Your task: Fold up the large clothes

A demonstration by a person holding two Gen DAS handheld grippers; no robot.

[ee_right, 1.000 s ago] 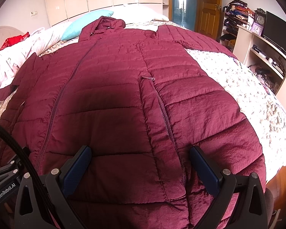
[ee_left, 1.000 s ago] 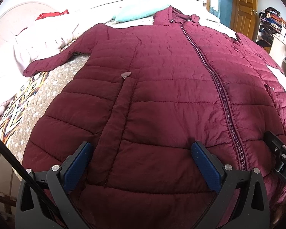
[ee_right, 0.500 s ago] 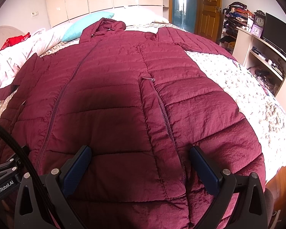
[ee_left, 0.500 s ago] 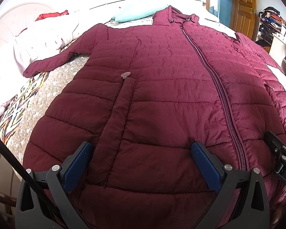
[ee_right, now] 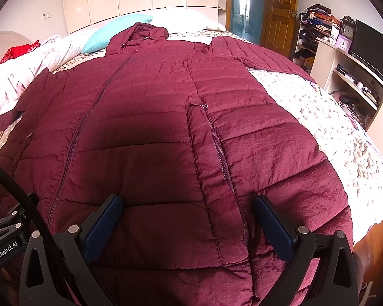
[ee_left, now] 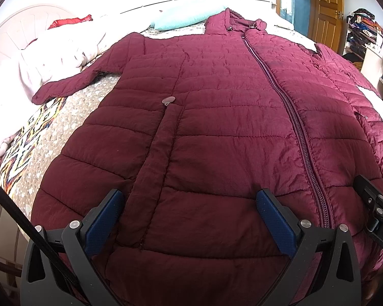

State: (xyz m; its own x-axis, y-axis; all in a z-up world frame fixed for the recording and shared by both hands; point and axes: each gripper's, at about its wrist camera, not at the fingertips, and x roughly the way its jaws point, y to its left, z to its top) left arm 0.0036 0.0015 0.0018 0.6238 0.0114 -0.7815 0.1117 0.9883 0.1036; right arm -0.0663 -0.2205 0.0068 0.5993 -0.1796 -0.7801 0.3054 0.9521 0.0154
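Note:
A maroon quilted hooded coat (ee_left: 217, 117) (ee_right: 145, 137) lies flat and zipped, front up, on the bed, hood toward the far end. Its left sleeve (ee_left: 71, 84) stretches out over the bedspread; the other sleeve (ee_right: 257, 56) angles toward the right. My left gripper (ee_left: 188, 211) hovers open over the hem left of the zipper, beside a pocket flap. Over the hem on the right half, my right gripper (ee_right: 187, 214) stands open astride the pocket zipper (ee_right: 220, 153). Nothing sits between either pair of blue pads.
The bed (ee_right: 326, 127) has a floral bedspread; a teal pillow (ee_right: 114, 35), white bedding (ee_left: 38, 58) and a red cloth (ee_left: 69, 21) lie at its head. Shelves with a clock and TV (ee_right: 357, 58) stand right; a wooden door (ee_right: 280, 10) is behind.
Both grippers have edged slightly forward and up over the coat's hem; the coat itself has not moved and both stay open.

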